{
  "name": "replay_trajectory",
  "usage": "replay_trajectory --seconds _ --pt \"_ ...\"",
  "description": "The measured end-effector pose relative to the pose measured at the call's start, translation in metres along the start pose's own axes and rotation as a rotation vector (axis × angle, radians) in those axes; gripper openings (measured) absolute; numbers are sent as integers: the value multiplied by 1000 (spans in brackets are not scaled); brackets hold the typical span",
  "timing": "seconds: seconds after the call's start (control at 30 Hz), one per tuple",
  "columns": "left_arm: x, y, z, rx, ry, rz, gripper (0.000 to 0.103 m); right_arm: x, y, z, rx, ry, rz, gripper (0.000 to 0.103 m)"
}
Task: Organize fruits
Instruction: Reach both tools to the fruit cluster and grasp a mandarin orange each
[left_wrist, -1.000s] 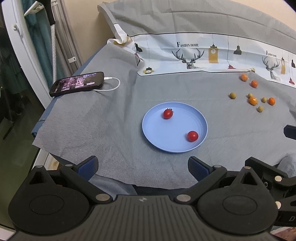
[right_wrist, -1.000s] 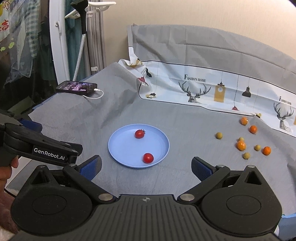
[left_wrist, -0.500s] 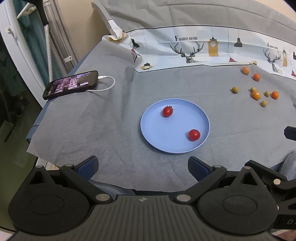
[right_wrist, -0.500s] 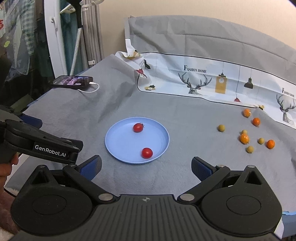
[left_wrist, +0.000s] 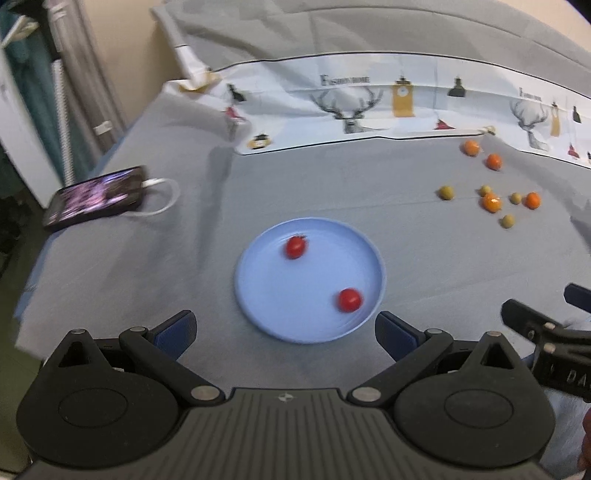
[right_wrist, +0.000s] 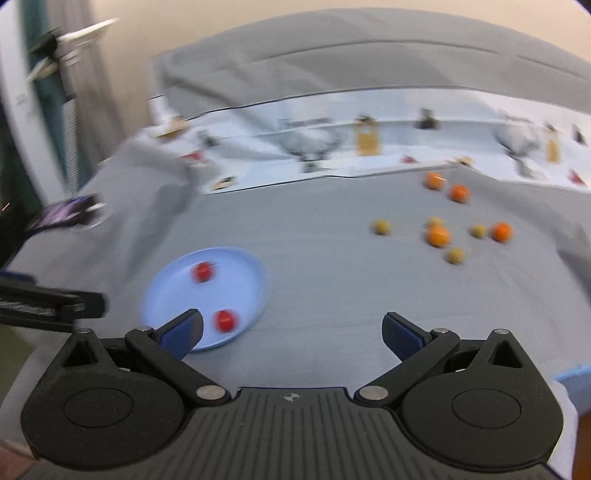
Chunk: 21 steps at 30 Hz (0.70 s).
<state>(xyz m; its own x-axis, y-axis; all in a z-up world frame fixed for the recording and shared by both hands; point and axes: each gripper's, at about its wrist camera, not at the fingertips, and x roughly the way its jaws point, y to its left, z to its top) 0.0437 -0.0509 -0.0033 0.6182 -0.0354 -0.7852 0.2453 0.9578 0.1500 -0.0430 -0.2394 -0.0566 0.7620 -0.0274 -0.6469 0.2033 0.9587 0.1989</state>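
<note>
Right wrist view blurred, swung toward orange fruits (right_wrist: 438, 235), both grippers spread empty

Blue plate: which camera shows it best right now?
Left wrist view: the blue plate sits central, whole, only mildly blurred. In the right wrist view it is smeared by motion blur, off left, its near rim partly behind the right tool.

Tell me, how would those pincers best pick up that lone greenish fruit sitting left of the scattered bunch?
Probably from straight above with the right gripper, jaws open, closing across the greenish fruit at its widest middle. It is small, round and would roll, and bare cloth surrounds it.
</note>
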Motion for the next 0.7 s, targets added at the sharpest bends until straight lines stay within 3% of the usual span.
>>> replay_trajectory --seconds 0.23,0.47,0.7 --pt "46 -63 54 54 19 -89 103 37 -83 9 153 -28 -195 102" --pt "111 -162 116 154 4 -176 103 93 -185 41 231 -83 -405 102" --pt "203 -268 161 207 93 -244 103 185 -264 67 277 -62 -496 102"
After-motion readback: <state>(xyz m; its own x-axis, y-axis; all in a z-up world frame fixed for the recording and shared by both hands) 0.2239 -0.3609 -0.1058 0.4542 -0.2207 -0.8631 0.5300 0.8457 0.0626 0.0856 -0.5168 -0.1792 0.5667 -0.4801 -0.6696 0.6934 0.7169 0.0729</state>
